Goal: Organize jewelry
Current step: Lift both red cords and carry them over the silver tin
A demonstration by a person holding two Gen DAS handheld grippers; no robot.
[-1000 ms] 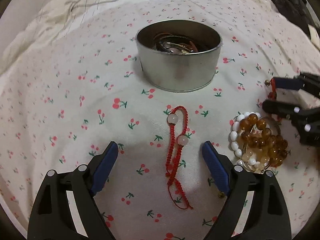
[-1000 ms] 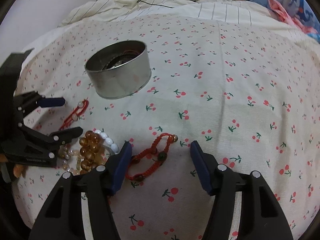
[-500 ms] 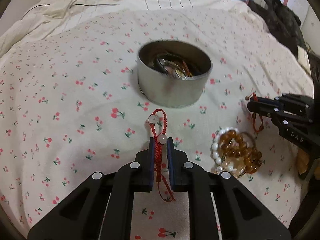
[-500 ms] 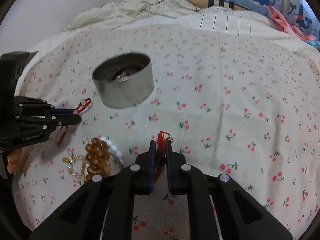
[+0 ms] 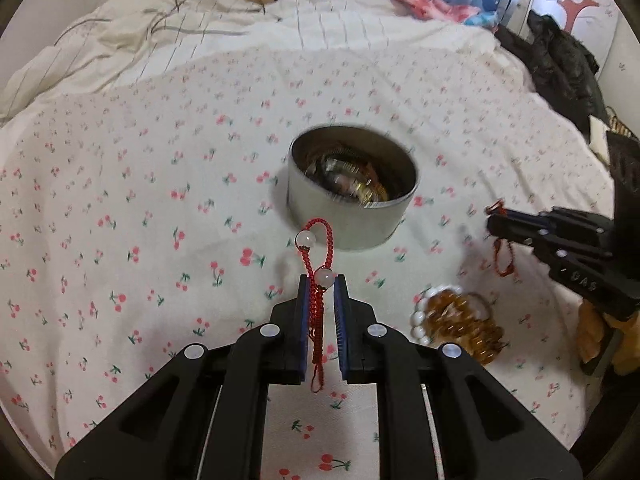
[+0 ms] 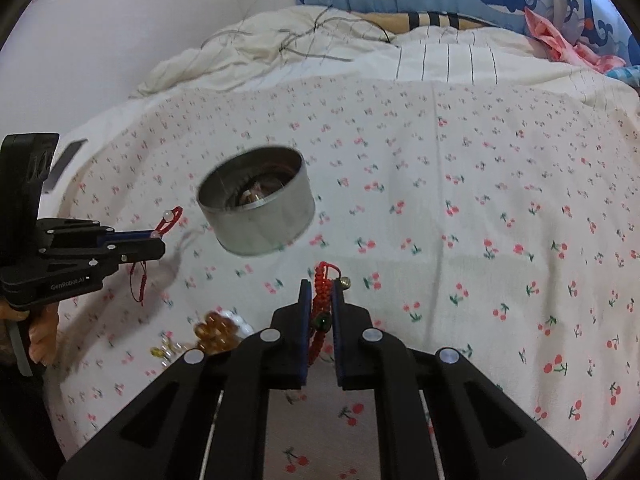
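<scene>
My left gripper [image 5: 323, 285] is shut on a red cord bracelet with two white beads [image 5: 316, 264] and holds it above the bed, in front of the round metal tin [image 5: 352, 196]. My right gripper [image 6: 319, 292] is shut on a red braided bracelet with a dark green bead [image 6: 322, 304], lifted off the sheet. The tin [image 6: 256, 212] holds several pieces of jewelry. The right gripper shows in the left wrist view [image 5: 494, 220], the left gripper in the right wrist view [image 6: 160, 240]. Amber and white bead bracelets [image 5: 456, 324] lie on the sheet between the grippers.
The cherry-print sheet [image 6: 460, 220] covers the bed. A crumpled cream duvet [image 6: 280, 48] lies at the back. Dark clothing [image 5: 560, 64] sits at the far right. A dark phone-like slab [image 6: 64, 160] lies at the bed's left edge.
Both grippers closed from wide open onto their red bracelets, then lifted them off the sheet; the views now sit higher and farther from the tin.
</scene>
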